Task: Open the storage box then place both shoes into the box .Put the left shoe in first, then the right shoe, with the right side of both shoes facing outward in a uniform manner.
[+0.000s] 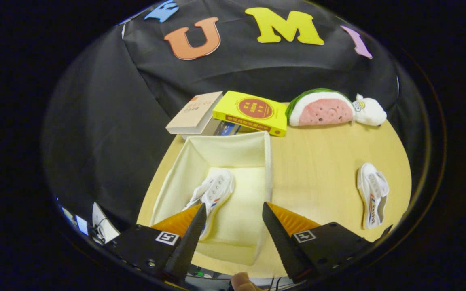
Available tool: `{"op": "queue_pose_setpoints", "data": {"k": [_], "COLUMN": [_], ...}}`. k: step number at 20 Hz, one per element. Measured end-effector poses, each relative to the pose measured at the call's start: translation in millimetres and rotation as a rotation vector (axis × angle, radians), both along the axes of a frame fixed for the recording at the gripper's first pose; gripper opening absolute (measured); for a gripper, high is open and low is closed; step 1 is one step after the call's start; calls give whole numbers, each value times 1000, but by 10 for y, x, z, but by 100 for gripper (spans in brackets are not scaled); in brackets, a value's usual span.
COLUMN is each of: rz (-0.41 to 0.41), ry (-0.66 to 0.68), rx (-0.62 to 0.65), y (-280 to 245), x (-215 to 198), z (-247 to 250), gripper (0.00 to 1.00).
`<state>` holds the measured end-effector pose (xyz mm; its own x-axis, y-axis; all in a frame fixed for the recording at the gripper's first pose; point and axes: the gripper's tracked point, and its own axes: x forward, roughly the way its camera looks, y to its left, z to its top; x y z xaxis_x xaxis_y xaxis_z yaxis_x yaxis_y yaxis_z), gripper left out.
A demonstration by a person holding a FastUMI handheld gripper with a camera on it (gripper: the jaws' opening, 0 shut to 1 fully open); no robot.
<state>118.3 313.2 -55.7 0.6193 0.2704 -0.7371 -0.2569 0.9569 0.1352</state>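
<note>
The fingers [233, 208] are seen spread wide and holding nothing, poised above the near end of the open cream fabric storage box [176, 173], which stands at the left edge of the pale wooden bench [318, 161]. Inside the box a white canvas lace-up shoe [213, 193] is seen lying toward the left wall, its heel end partly hidden behind the left finger; the right half of the box floor is left free. A second white canvas shoe with a striped side [372, 193] is seen lying on the bench near the right edge, well apart from the box. The step in hand is judged to be the fetching of this second shoe, the first placement appearing done. A grasp across the shoe's middle is advised, so that it hangs level and does not swing. It should be turned before lowering to match the shoe in the box, and set into the free right half without the placed shoe or the soft box wall being nudged. Beyond the box, at the far edge, a beige book [194, 113], a yellow book [253, 112] and a watermelon-slice plush with a small white plush [330, 108] are seen.
</note>
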Motion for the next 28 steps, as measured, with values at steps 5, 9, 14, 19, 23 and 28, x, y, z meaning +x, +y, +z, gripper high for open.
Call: {"op": "queue_pose_setpoints", "data": {"k": [5,9,14,19,23,28], "rz": [-68,-160,-178,-192,-223,-254], "ry": [-84,-113,-78,23,99,130], "rx": [-56,-141,-343,-367,-389,-357], "y": [-1030,-2015,-3069,-3568,-3850,-3872], "x": [90,250,329,333,381,624], "z": [254,205,-262,-689,-968,-1206], "gripper": [87,87,87,87,87,77]}}
